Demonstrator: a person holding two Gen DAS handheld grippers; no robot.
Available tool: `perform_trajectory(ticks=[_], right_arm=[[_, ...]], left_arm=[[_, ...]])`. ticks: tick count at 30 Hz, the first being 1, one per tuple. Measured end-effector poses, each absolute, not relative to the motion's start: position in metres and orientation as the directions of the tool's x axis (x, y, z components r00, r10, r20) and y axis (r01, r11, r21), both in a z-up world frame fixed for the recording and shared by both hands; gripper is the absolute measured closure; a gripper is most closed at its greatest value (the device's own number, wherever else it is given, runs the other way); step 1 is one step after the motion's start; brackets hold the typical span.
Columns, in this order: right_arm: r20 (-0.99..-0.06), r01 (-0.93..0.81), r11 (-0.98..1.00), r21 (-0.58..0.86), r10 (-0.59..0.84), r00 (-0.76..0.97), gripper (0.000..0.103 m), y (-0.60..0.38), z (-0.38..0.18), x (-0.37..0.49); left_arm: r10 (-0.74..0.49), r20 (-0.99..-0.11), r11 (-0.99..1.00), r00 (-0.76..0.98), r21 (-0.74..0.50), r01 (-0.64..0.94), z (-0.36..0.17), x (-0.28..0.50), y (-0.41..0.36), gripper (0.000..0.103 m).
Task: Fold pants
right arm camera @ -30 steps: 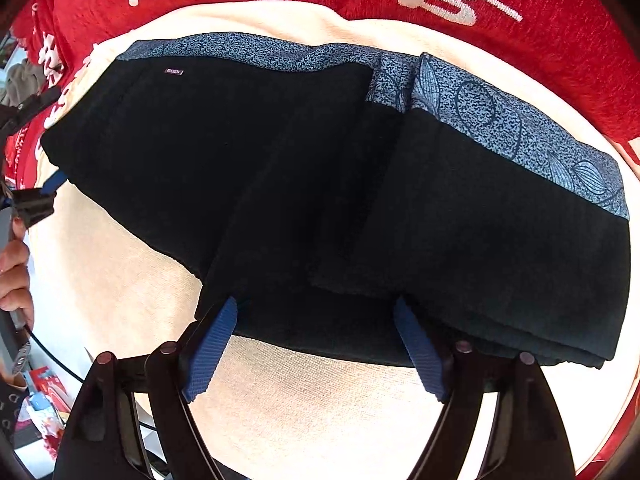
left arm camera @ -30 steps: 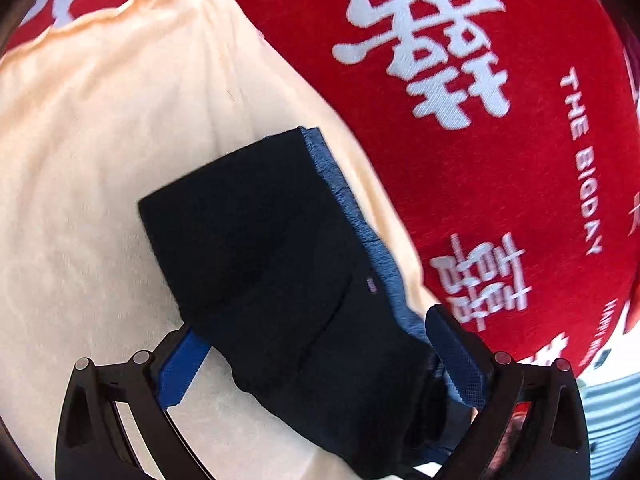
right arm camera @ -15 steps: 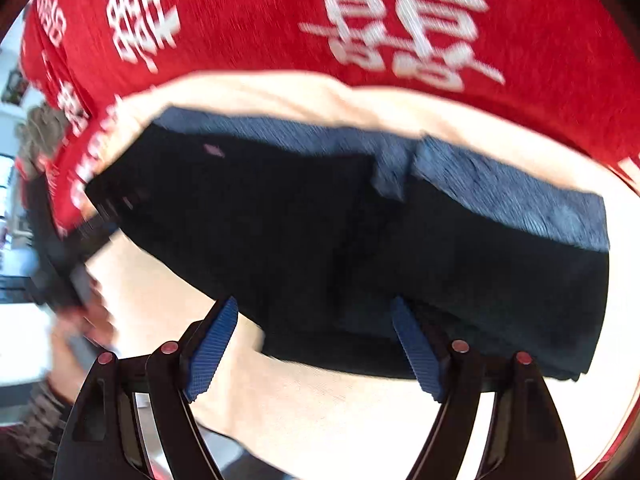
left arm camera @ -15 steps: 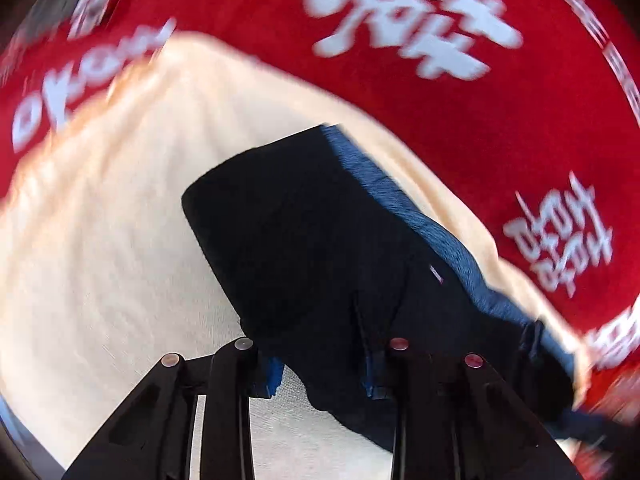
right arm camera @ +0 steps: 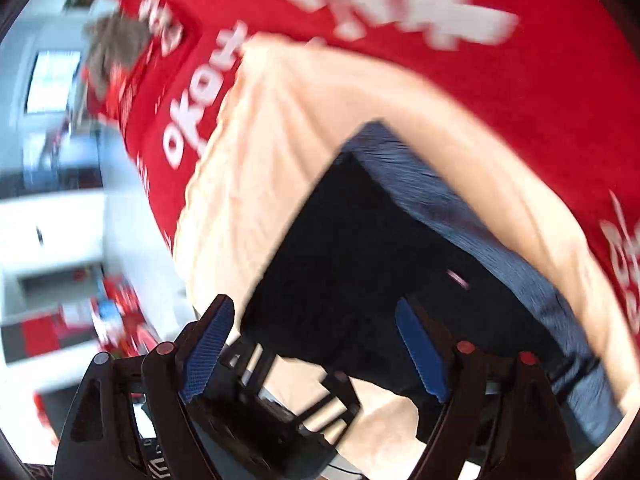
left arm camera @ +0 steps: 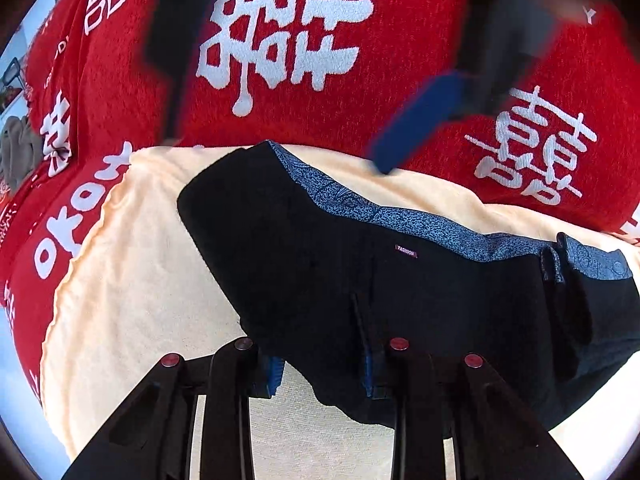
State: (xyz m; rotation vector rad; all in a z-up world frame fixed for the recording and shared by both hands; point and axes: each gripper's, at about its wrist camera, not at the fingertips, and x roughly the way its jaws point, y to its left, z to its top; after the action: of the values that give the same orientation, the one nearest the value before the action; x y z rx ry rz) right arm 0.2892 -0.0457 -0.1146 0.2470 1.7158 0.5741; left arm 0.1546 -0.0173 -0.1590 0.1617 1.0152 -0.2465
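Observation:
Black pants [left arm camera: 380, 292] with a blue patterned waistband [left arm camera: 420, 228] and a small label lie folded on a cream cloth [left arm camera: 132, 280]. My left gripper [left arm camera: 320, 372] is shut on the near edge of the pants, with cloth bunched between its blue pads. My right gripper [right arm camera: 316, 348] is open and empty above the left end of the pants [right arm camera: 360, 260]. It also shows blurred at the top of the left wrist view [left arm camera: 424, 120]. The left gripper's black body [right arm camera: 272, 412] lies below the right gripper.
A red blanket [left arm camera: 288, 52] with white characters covers the surface around and behind the cream cloth [right arm camera: 312, 128]. White furniture and red clutter [right arm camera: 60, 272] stand off the left side in the right wrist view.
My left gripper has closed on the pants' near edge. My right gripper has let go of the near edge, stayed open and swung over to the left end of the pants.

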Motion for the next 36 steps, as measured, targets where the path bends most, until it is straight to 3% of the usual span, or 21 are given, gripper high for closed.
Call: perform_trajectory(ticks=[6, 7, 8, 9, 10, 24, 29, 36], right_arm=[[-0.905, -0.321, 0.883, 0.343, 0.22, -0.363, 0.017, 0.023, -0.152, 0.298], [-0.908, -0.333, 0.886, 0.324, 0.191, -0.374, 0.025, 0.025, -0.158, 0.298], [-0.914, -0.347, 0.885, 0.311, 0.178, -0.365, 0.045, 0.024, -0.16, 0.297], [-0.929, -0.368, 0.887, 0.28, 0.154, -0.336, 0.08, 0.018, -0.159, 0.296], [-0.929, -0.361, 0.884, 0.295, 0.178, -0.323, 0.083, 0.012, -0.156, 0.293], [-0.79, -0.074, 0.795, 0.602, 0.607, 0.083, 0.083, -0.197, -0.049, 0.208], [-0.727, 0.042, 0.74, 0.671, 0.645, 0.235, 0.083, -0.289, -0.046, 0.142], [-0.694, 0.202, 0.671, 0.713, 0.634, 0.342, 0.083, -0.409, -0.082, 0.047]], left_arm=[[-0.122, -0.843, 0.952, 0.524, 0.05, 0.302, -0.156, 0.152, -0.022, 0.072], [-0.114, -0.842, 0.949, 0.528, 0.064, 0.307, -0.157, 0.151, -0.024, 0.072], [-0.114, -0.842, 0.948, 0.528, 0.067, 0.312, -0.156, 0.15, -0.025, 0.072], [-0.118, -0.851, 0.948, 0.512, 0.057, 0.313, -0.157, 0.152, -0.024, 0.072], [-0.128, -0.85, 0.948, 0.512, 0.047, 0.315, -0.155, 0.152, -0.024, 0.072], [-0.323, -0.803, 0.813, 0.501, 0.036, 0.581, -0.061, 0.105, -0.134, 0.071], [-0.356, -0.818, 0.718, 0.452, 0.07, 0.692, -0.054, 0.065, -0.201, 0.071], [-0.315, -0.879, 0.591, 0.359, 0.114, 0.798, -0.096, 0.014, -0.292, 0.071]])
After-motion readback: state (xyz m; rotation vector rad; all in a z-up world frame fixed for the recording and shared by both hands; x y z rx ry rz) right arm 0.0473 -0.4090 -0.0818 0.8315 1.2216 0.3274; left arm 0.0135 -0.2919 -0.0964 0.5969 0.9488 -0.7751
